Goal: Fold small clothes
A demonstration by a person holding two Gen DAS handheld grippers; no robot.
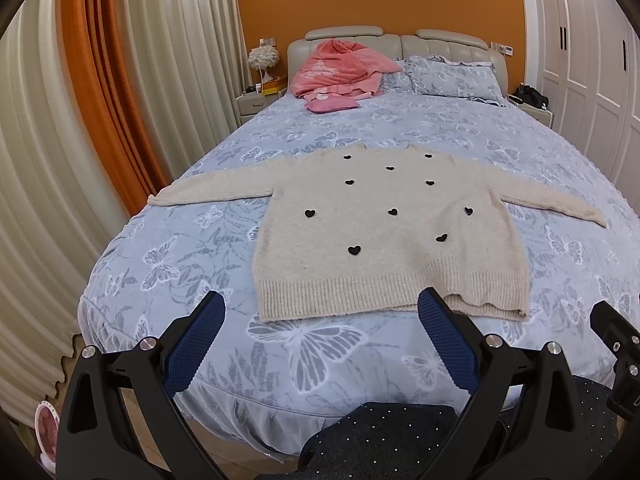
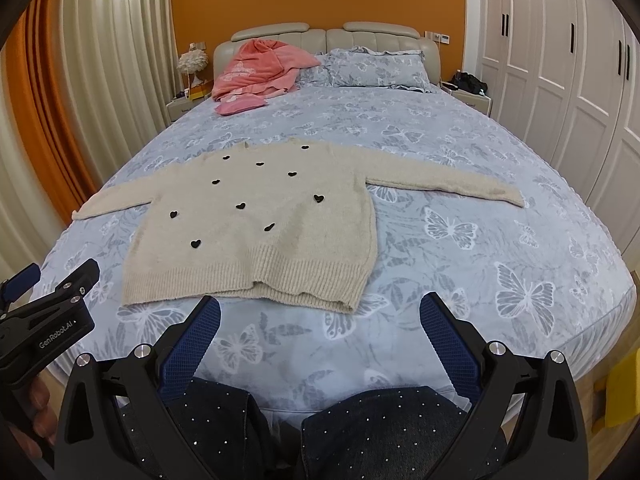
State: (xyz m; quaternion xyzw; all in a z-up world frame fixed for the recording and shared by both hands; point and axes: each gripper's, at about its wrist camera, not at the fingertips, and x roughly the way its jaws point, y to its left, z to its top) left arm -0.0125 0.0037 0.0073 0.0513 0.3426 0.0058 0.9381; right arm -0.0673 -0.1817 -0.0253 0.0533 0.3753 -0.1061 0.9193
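Closest to me, the person's dark trousers (image 2: 380,432), dotted with tiny studs, press up against the foot of the bed (image 2: 500,320). Both tools are held low over that edge. The left gripper (image 1: 322,312) has its blue-padded fingers spread wide with nothing between them, and the right gripper (image 2: 320,316) is spread just the same, also empty. Along the side of the left tool, in the right wrist view, I can read "GenRobot.AI" in white letters.

Just beyond the fingertips lies the cream sweater (image 2: 248,216), flat on the butterfly-print cover, hem toward the person, both sleeves stretched straight out to the sides, black hearts (image 2: 241,205) scattered over the front. The hem ripples a little at its near right corner. As I judge it, folding has not begun: the garment is only laid out, and every fold is left to do, sleeves first most likely.

Farther back, a pink garment (image 2: 256,70) sits crumpled against the headboard (image 2: 320,34), beside a matching pillow (image 2: 376,66); it looks unfolded too.
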